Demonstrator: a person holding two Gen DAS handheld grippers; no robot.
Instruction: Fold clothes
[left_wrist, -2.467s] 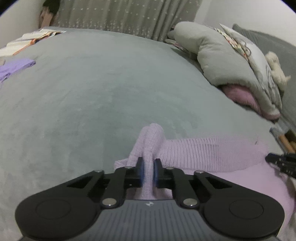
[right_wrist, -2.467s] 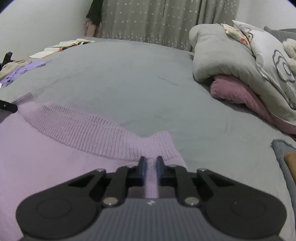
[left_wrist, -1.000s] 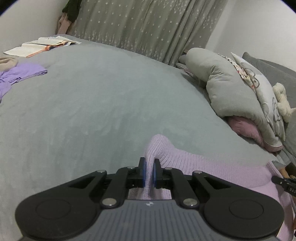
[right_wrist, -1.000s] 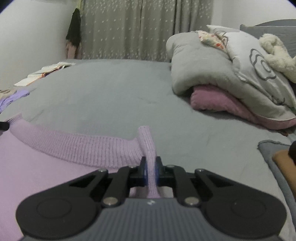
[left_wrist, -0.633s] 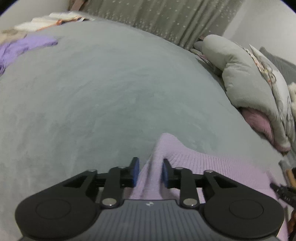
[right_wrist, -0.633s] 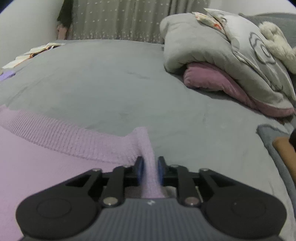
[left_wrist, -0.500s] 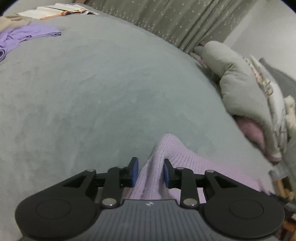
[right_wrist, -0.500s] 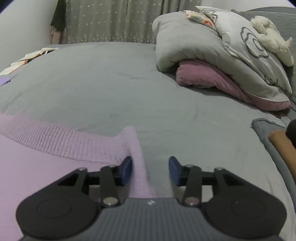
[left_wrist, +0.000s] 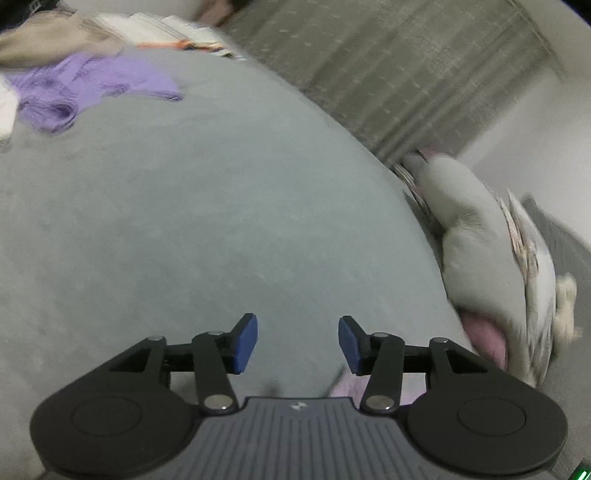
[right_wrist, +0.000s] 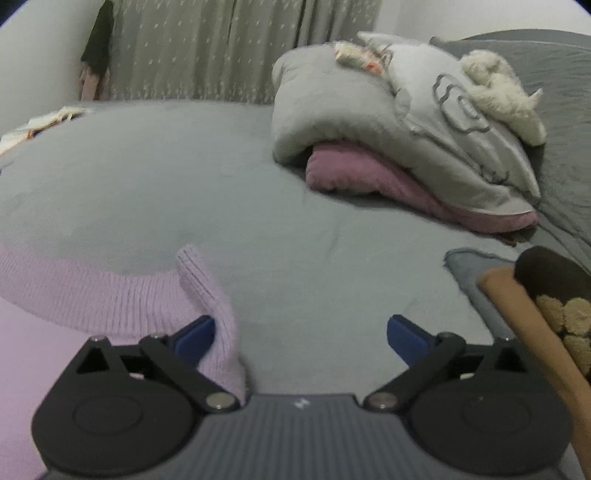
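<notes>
left tool (left_wrist: 297, 339): jaws have just been opening, now part open; nothing between the pads, only bare bed below.
right tool (right_wrist: 301, 338): jaws have just been opening, now spread wide; gripping nothing.
sweater (right_wrist: 110, 295): lilac knit, lying flat on the bed (right_wrist: 184, 192). In the right view its ribbed hem runs across the lower left, and a raised fold of the corner stands just beside the right tool's left pad (right_wrist: 194, 338); can't tell if it touches. Right pad is well clear, over bed.
sweater, left view: only a small blurred bit (left_wrist: 349, 386) shows, under the left tool's right finger.
purple garment (left_wrist: 81, 88): crumpled, far side of the bed, well apart from the sweater.
bedding pile (right_wrist: 388, 147): grey duvet over a pink blanket, at the bed's head.
papers (left_wrist: 166, 31): far edge of the bed, blurred.
curtain (right_wrist: 221, 48): grey, behind the bed.
</notes>
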